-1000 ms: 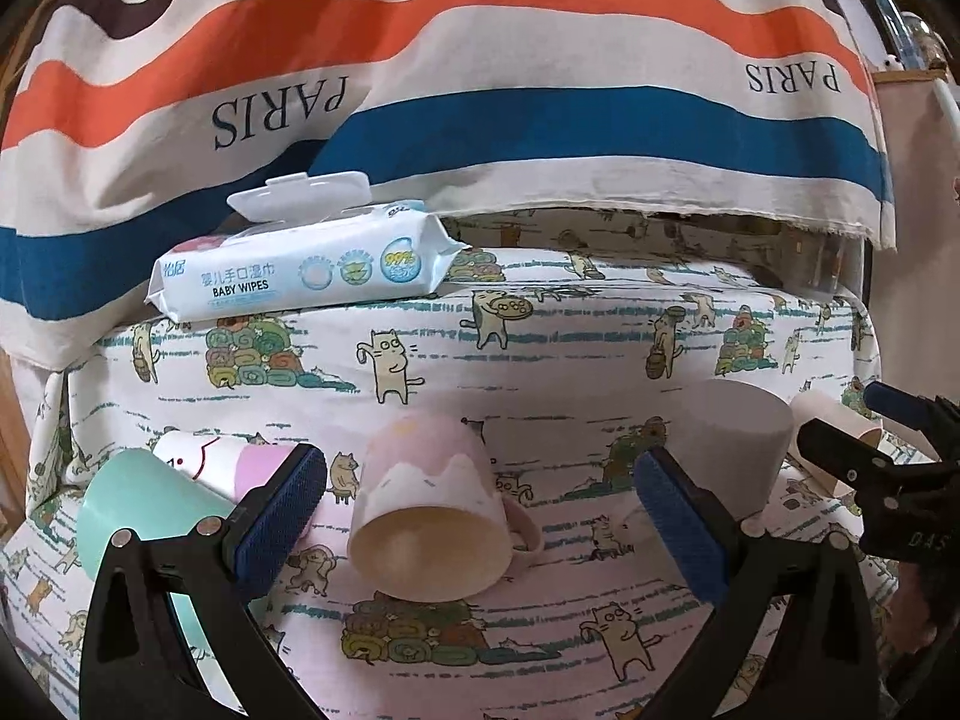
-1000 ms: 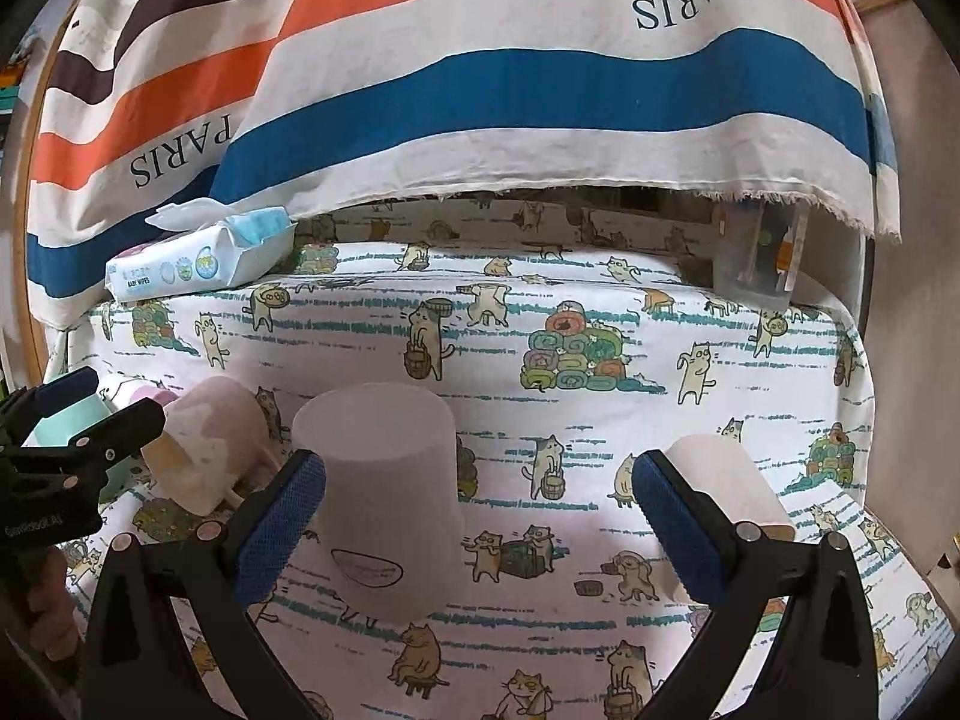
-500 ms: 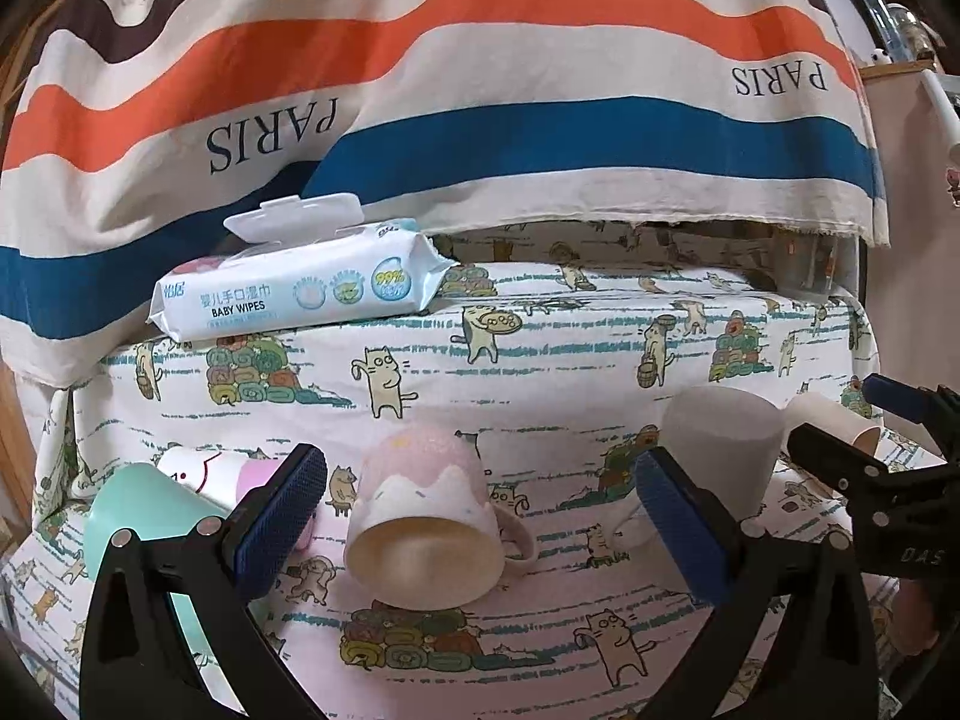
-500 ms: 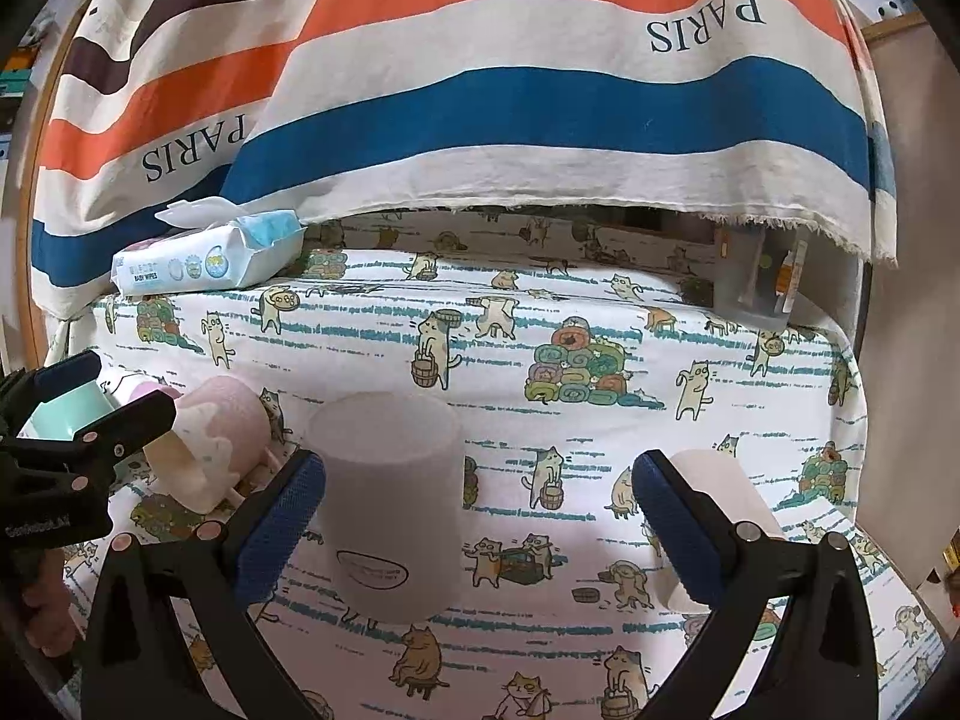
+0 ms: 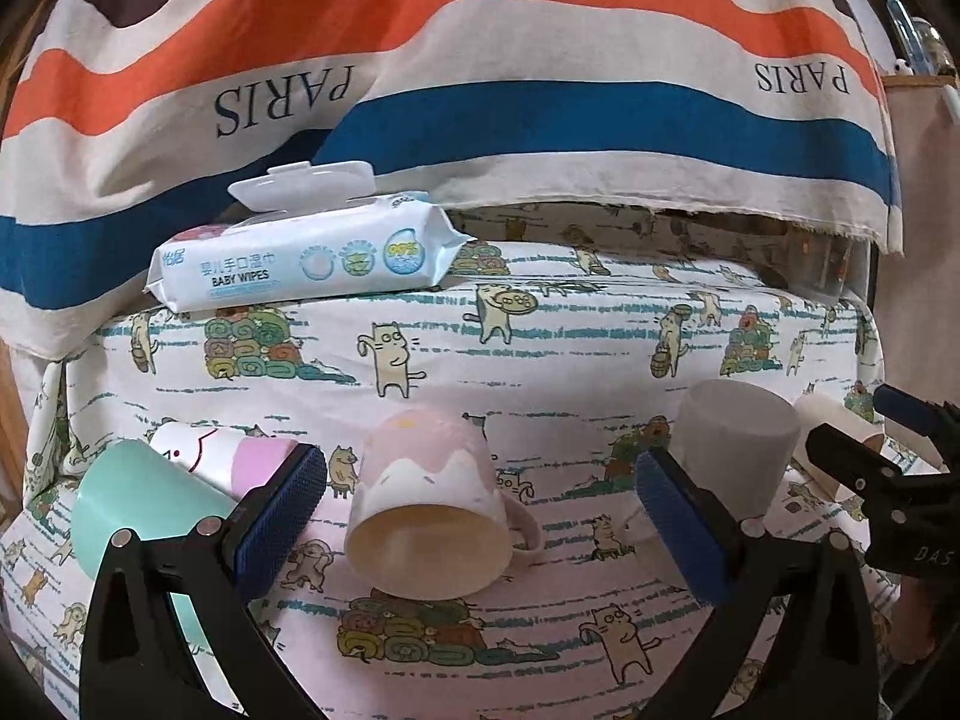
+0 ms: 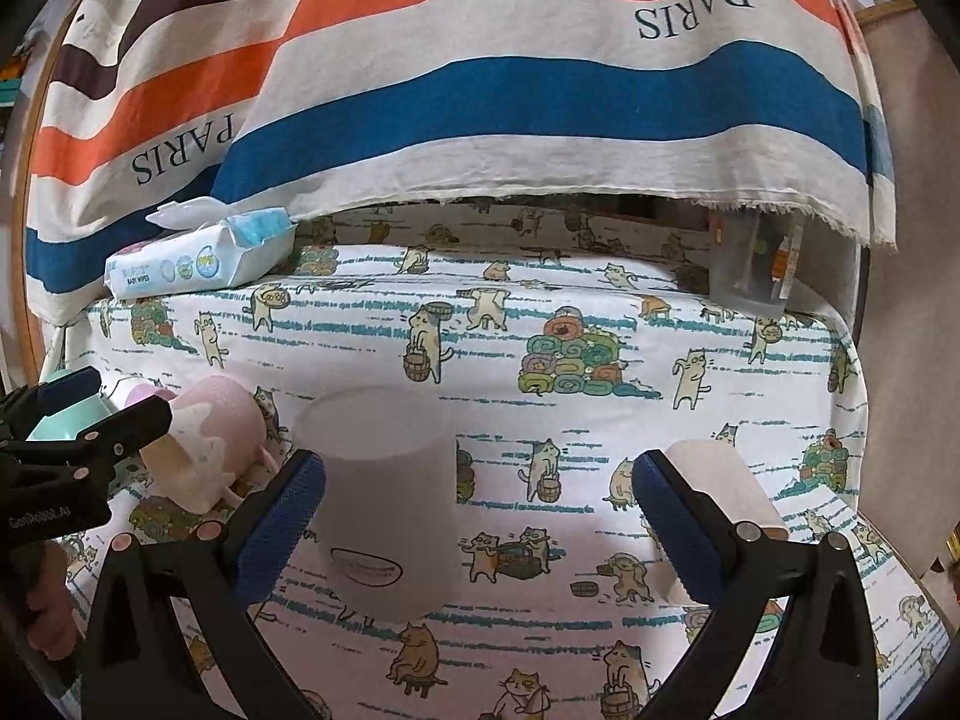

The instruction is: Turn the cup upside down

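Note:
A pink-and-cream mug [image 5: 429, 504] with a handle lies on its side on the cat-print cloth, its mouth toward me; it also shows in the right wrist view [image 6: 207, 447]. My left gripper [image 5: 480, 516] is open and empty, its blue pads on either side of the mug and nearer me. A white cup [image 6: 384, 498] stands upside down; it also shows in the left wrist view [image 5: 735, 444]. My right gripper [image 6: 480, 516] is open and empty, just in front of it. A cream cup [image 6: 720, 492] lies on its side at the right.
A teal cup [image 5: 141, 510] and a white-and-pink cup [image 5: 222, 456] lie at the left. A pack of baby wipes [image 5: 312, 261] sits at the back left. A striped "PARIS" cloth [image 5: 480, 90] hangs behind. A clear container [image 6: 753, 264] stands at the back right.
Both grippers have drawn back and risen slightly, so the cups sit a little lower and smaller in view. Both stay open. No cup has moved.

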`<state>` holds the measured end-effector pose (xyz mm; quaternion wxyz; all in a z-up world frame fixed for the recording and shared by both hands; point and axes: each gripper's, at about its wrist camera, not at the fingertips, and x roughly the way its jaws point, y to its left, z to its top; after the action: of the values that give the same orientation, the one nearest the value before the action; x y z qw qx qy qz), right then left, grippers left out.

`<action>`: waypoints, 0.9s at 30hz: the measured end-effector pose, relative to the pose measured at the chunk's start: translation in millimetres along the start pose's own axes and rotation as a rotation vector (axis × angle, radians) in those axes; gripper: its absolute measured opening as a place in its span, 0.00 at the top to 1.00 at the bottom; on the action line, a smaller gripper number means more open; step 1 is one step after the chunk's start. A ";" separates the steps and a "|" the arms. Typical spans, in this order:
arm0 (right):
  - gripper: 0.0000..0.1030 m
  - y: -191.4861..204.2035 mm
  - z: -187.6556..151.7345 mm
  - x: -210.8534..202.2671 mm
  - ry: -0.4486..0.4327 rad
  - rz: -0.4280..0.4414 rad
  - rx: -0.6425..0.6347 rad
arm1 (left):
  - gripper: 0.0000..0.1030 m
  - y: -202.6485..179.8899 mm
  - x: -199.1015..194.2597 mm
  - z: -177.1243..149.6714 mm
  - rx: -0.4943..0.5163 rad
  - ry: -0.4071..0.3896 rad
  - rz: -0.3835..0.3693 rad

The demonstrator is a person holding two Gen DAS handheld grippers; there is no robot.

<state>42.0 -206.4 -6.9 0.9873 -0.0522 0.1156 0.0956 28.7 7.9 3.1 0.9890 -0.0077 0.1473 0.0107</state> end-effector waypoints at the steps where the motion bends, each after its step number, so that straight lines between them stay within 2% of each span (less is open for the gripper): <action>1: 0.00 -0.2 0.1 0.1 0.000 0.001 0.002 | 0.01 -0.6 -0.3 0.1 0.003 -0.001 -0.005; 20: 0.00 1.4 0.0 -1.4 0.003 0.008 -0.005 | 0.01 -2.1 1.2 0.4 0.010 0.007 -0.010; 27: 0.00 7.1 -0.5 -2.4 0.007 0.029 -0.033 | 0.01 0.6 6.4 0.4 -0.004 0.033 -0.014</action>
<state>38.2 -199.9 -7.4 0.9844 -0.0669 0.1181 0.1115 34.9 8.6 1.6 0.9865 -0.0108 0.1636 0.0038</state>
